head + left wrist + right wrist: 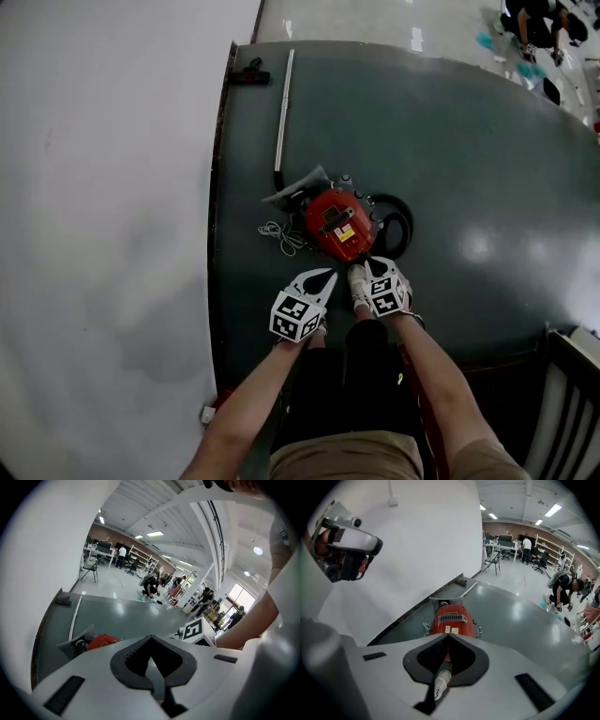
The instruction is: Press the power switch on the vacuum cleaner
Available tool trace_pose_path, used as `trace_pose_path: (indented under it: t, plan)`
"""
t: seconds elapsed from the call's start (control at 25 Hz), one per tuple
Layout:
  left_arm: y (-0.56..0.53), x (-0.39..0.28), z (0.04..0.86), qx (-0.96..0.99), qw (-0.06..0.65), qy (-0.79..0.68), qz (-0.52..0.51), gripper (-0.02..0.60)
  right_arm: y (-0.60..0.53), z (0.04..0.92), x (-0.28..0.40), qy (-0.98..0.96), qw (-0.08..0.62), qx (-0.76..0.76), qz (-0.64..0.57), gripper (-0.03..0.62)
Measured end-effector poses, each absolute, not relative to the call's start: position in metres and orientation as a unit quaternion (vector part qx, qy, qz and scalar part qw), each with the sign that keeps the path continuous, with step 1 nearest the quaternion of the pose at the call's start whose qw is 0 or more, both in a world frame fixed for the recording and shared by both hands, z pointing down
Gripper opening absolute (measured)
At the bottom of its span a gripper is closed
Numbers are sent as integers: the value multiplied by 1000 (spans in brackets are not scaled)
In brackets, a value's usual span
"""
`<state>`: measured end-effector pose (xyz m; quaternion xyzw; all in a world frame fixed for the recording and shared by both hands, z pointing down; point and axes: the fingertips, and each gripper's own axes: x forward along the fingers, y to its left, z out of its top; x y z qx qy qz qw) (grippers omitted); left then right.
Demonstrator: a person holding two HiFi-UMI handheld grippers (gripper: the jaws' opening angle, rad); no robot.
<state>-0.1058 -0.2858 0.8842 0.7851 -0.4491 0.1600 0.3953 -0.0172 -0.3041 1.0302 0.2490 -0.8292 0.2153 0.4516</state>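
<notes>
**Both claws closed over the red vacuum**

The vacuum (339, 223) sits on the dark floor (469, 169) close to the white wall (94, 187), right in front of the person's feet. It's a red canister with a vent grille and stickers on top. I can't pick out the switch from here.

A black hose (398, 225) curls round its right side, and a pale cord (281, 234) lies bunched at its left. A metal wand (283, 112) runs away from it along the floor to a dark nozzle (248, 73) near the wall.

The right claw (377, 267) hangs just short of the vacuum's near edge, above a white shoe (359, 286). Its jaws are pressed together with nothing pinched. In its own view the vacuum (451, 619) sits straight beyond the tips (449, 634).

The left claw (319, 278) is beside it, a little further left, also near the vacuum and not touching it. Its jaws meet at the tips (151, 637) and hold nothing. Only a sliver of red (103, 641) shows past them.

Further off, someone (562, 585) crouches on the pale floor.
</notes>
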Motion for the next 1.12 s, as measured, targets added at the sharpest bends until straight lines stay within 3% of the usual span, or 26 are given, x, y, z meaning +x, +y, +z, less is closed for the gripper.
trace_pose_path:
  t: [0.6, 1.12]
  plan:
    - [-293, -105, 1010, 761, 416, -440, 234, 5, -321, 1185, -43, -789, 571, 159, 161, 9]
    - [-289, -128, 1049, 728, 454, -463, 221, 5, -313, 1232, -49, -757, 612, 147, 176, 9]
